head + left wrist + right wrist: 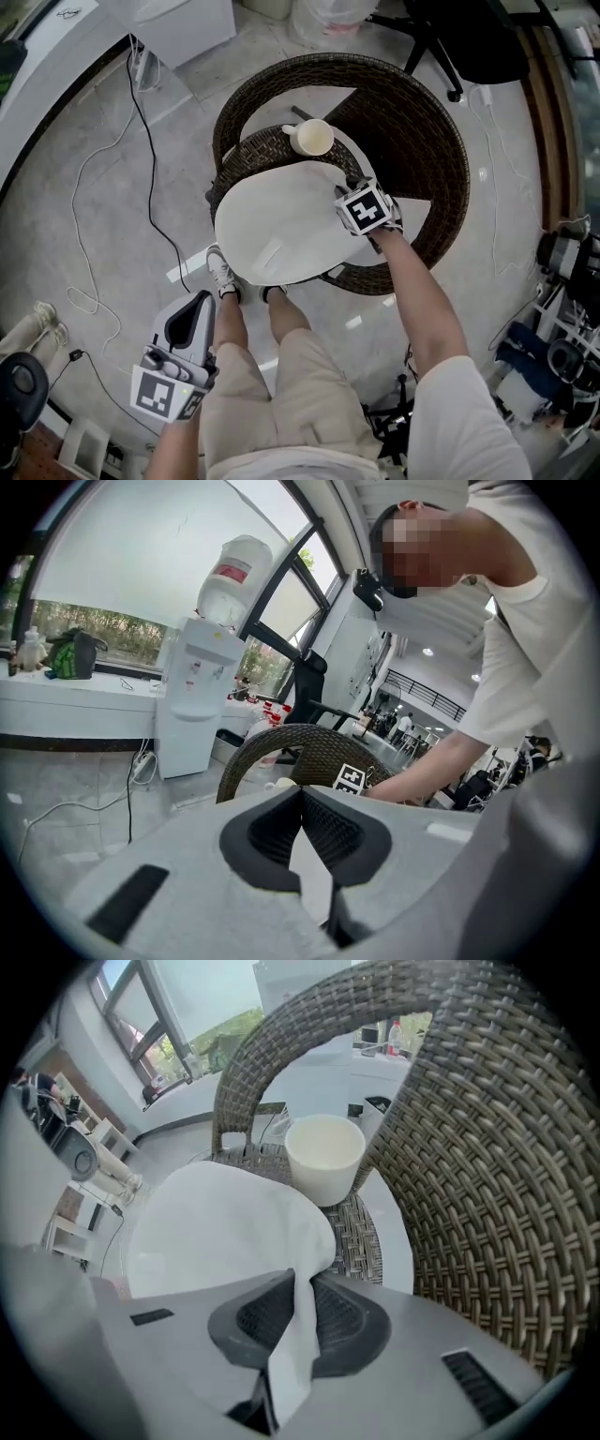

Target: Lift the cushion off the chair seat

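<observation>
One white oval fabric cushion (281, 220) lies on the seat of the single round dark wicker chair (412, 122), covering most of the seat. Its right rim is raised and pinched between the narrow jaws of the right gripper (361, 202). One cream cup (312, 137) stands just behind the cushion. The left gripper (192, 319) hangs by the person's thigh, jaws together and empty. The cushion hides the chair's front rim. A black cable (150, 178) crosses the open floor at left.
</observation>
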Demonstrator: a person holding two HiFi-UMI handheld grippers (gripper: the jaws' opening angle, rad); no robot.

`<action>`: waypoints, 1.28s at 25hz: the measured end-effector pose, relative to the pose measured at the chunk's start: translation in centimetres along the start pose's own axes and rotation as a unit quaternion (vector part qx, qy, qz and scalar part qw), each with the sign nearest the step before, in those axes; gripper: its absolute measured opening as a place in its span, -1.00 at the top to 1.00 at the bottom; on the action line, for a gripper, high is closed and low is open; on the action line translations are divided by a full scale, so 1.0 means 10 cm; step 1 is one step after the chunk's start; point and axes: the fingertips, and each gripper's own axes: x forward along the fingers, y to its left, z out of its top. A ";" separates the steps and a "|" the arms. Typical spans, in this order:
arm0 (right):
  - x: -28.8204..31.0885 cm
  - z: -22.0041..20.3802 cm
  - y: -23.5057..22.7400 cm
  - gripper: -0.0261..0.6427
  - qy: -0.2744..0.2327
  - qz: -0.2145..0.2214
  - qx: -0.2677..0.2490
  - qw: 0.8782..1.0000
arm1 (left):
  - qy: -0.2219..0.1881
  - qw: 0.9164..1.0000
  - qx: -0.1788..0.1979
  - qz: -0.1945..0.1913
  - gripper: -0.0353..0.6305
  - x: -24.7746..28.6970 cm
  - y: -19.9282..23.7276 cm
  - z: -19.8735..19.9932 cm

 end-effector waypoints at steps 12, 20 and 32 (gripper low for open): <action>-0.92 -0.07 0.32 0.79 -0.054 -0.014 0.028 0.998 | -0.038 0.999 0.021 -0.010 0.85 -0.39 -0.22 0.44; -1.34 0.01 0.59 0.79 -0.093 -0.024 0.020 0.995 | -0.045 0.998 0.037 -0.033 0.85 -0.44 -0.36 0.55; -2.13 0.14 1.04 0.80 -0.132 -0.035 0.010 0.991 | -0.082 0.992 0.065 -0.066 0.85 -0.48 -0.71 1.14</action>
